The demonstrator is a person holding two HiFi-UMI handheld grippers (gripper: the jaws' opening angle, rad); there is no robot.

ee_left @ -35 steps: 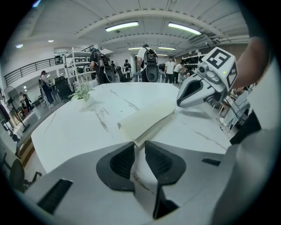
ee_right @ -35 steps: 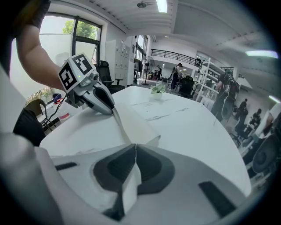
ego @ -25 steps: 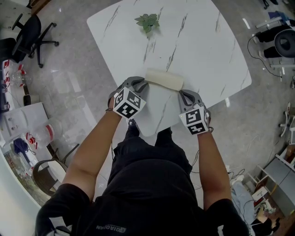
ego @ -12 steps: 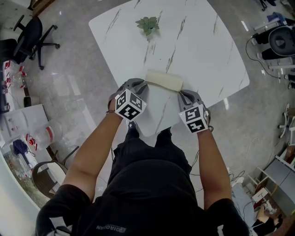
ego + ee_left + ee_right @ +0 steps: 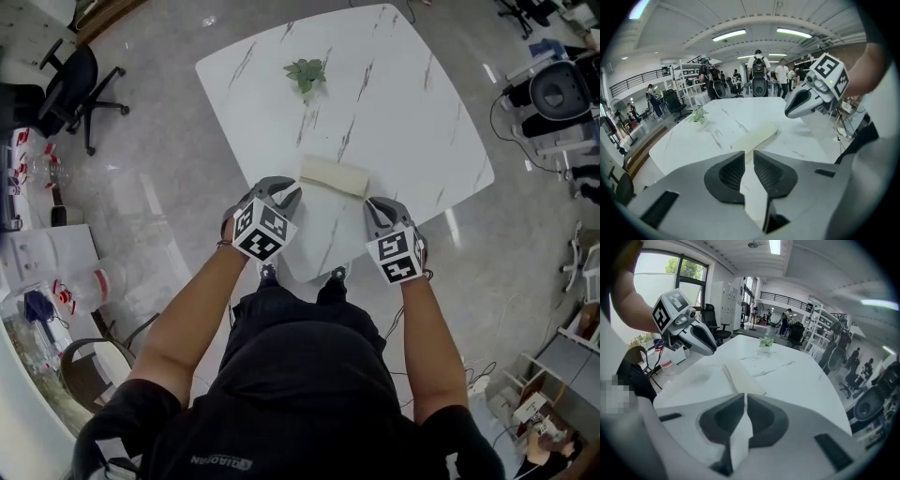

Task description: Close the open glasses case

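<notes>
While the 2 grippers hover over the near edge of the marble table (image 5: 403, 112), the cream glasses case (image 5: 333, 175) lies flat just beyond and between them, untouched; the left gripper (image 5: 287, 191) is pinched nearly closed, empty, and the right gripper (image 5: 374, 207) is clamped together on nothing

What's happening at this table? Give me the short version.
A person stands at a white marble table with a gripper in each hand. The left gripper and right gripper flank a cream glasses case, jaws together, holding nothing. The case lies flat and looks closed, though I can't be sure.
</notes>
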